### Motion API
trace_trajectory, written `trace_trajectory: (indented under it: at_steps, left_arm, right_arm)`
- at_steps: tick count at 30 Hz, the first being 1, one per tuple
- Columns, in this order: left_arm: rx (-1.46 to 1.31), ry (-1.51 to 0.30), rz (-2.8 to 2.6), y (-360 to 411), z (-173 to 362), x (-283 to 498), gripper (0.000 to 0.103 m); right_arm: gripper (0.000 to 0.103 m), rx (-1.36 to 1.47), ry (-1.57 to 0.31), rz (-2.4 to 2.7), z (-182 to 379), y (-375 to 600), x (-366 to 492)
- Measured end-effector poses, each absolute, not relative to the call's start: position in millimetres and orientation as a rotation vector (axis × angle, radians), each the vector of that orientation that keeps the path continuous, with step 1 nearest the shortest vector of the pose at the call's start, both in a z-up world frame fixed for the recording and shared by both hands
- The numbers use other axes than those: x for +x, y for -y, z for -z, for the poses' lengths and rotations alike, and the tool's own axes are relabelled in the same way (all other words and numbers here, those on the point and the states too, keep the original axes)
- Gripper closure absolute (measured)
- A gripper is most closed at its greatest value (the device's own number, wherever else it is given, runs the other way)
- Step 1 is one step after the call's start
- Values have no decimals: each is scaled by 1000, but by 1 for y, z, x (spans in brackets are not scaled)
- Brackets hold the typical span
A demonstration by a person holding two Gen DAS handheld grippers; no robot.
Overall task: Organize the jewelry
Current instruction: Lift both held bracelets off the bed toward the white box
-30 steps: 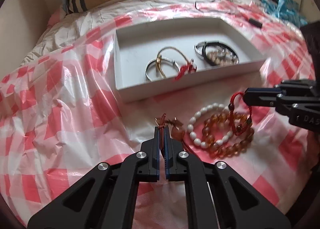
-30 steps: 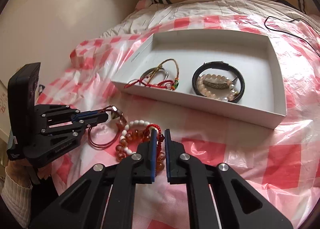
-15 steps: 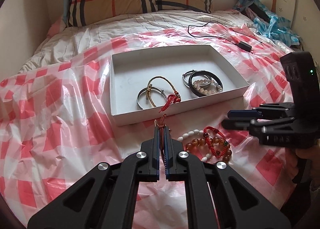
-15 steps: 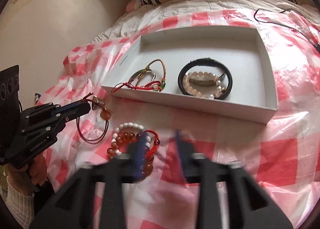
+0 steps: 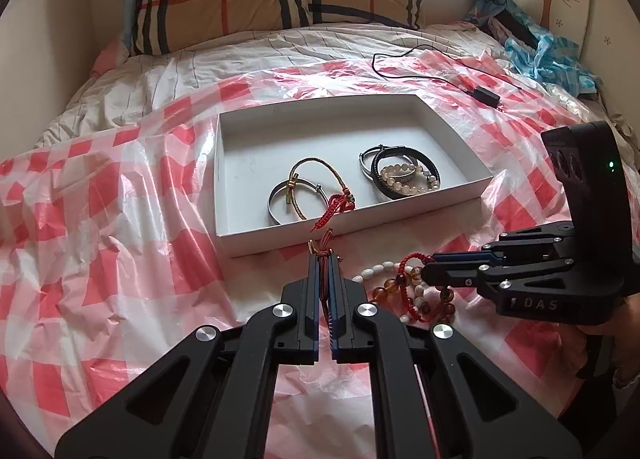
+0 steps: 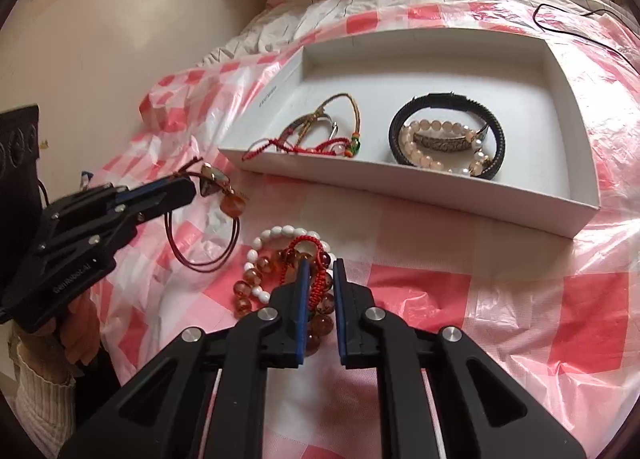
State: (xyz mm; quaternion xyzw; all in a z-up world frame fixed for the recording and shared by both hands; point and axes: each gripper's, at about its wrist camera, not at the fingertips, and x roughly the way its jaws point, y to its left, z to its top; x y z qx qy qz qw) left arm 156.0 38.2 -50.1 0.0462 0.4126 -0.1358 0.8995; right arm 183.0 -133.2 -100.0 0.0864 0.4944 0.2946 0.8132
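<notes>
The white tray (image 5: 472, 189) sits on a red-and-white checked plastic sheet (image 5: 100, 219) spread over the bed, and serves as the landmark here. Inside it, toward its left end, lie a silver bangle (image 5: 280, 195), a gold cord bracelet (image 5: 316, 171) and a red knotted cord (image 5: 332, 211); toward its right end a black band (image 6: 444, 99) rings a pale bead bracelet (image 6: 424, 127).

In front of the tray's near wall, the left gripper (image 5: 325, 259) has its fingers pressed together on a dark red cord necklace (image 6: 204, 259). From the right wrist view the cord loop hangs below the gripper with its lower part on the sheet, and an amber pendant (image 6: 232, 203) dangles beside the fingertips.

Just right of that, still in front of the tray, a pile of 3 pieces lies on the sheet: a white bead bracelet (image 6: 276, 233), an amber bead bracelet (image 6: 248, 287) and a red braided bracelet (image 6: 316, 279). The right gripper (image 6: 319, 265) is over this pile with its fingers a narrow gap apart, the red braid lying between them; whether they actually pinch it I cannot tell.

Beyond the tray, a black cable with adapter (image 5: 486, 93) lies on the sheet, and a plaid pillow (image 5: 224, 3) rests at the head of the bed.
</notes>
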Motion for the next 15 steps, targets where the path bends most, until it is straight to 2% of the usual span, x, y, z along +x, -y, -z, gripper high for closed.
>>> trace_trajectory:
  at_steps: [6,11,15]
  left_arm:
    - [56,-829,308,-41,43,154,99]
    - [59,-829,315,-38,42,155,99]
    - [66,-829,320,-35,43,155,99]
  right_arm:
    - [91,284,-986,-658,85,148,182]
    - [91,371,-1025,-696,90,156,188]
    - [91,152,-1078,-545,98,147,187]
